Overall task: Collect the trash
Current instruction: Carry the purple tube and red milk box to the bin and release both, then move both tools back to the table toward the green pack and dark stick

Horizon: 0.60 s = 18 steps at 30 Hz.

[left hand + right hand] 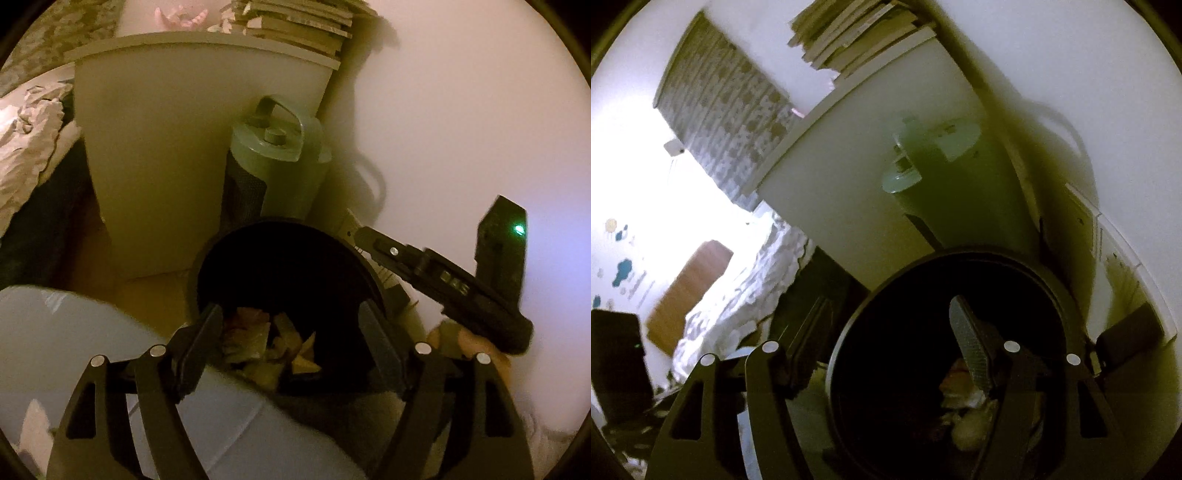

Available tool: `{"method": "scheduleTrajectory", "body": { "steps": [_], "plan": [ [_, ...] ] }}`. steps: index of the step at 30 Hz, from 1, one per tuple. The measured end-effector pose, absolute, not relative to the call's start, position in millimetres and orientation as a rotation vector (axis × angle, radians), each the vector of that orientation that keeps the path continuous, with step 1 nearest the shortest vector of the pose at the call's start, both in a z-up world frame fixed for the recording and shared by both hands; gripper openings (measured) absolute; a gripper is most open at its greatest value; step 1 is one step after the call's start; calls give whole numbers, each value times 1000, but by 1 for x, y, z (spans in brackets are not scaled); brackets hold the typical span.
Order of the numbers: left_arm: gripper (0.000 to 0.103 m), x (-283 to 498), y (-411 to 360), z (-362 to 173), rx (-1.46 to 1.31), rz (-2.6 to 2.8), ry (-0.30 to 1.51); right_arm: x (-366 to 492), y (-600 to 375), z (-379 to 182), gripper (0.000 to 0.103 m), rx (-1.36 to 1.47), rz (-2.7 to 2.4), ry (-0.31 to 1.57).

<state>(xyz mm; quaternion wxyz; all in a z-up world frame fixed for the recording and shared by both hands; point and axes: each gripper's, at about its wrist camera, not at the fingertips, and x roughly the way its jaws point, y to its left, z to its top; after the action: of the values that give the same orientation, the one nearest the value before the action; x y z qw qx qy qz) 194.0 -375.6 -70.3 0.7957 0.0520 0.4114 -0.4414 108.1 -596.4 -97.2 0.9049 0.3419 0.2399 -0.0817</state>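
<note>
Left tool hangs over the black bin, jaws wide apart w/ nothing between them. Trash, crumpled paper scraps, lies in the bin bottom, seen between the fingers. Right tool straddles the bin rim: right finger inside, left one outside, jaws apart, gripping nothing. Far side, just behind the bin: green heater next to a white cabinet w/ books on top. Bed at left, wall right.
</note>
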Motion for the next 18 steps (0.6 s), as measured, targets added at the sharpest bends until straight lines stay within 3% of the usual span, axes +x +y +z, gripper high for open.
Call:
{"method": "scheduleTrajectory", "body": {
  "steps": [13,15,18],
  "plan": [
    [81,161,-181,-70,267,-690,846,131,-503,-79,66,438,150,583],
    [92,157,-152,-77,359,-642,836,141,-468,-76,66,390,282,629],
    [95,148,-113,-87,489,-629,823,157,-401,-63,66,242,454,691]
  ]
}}
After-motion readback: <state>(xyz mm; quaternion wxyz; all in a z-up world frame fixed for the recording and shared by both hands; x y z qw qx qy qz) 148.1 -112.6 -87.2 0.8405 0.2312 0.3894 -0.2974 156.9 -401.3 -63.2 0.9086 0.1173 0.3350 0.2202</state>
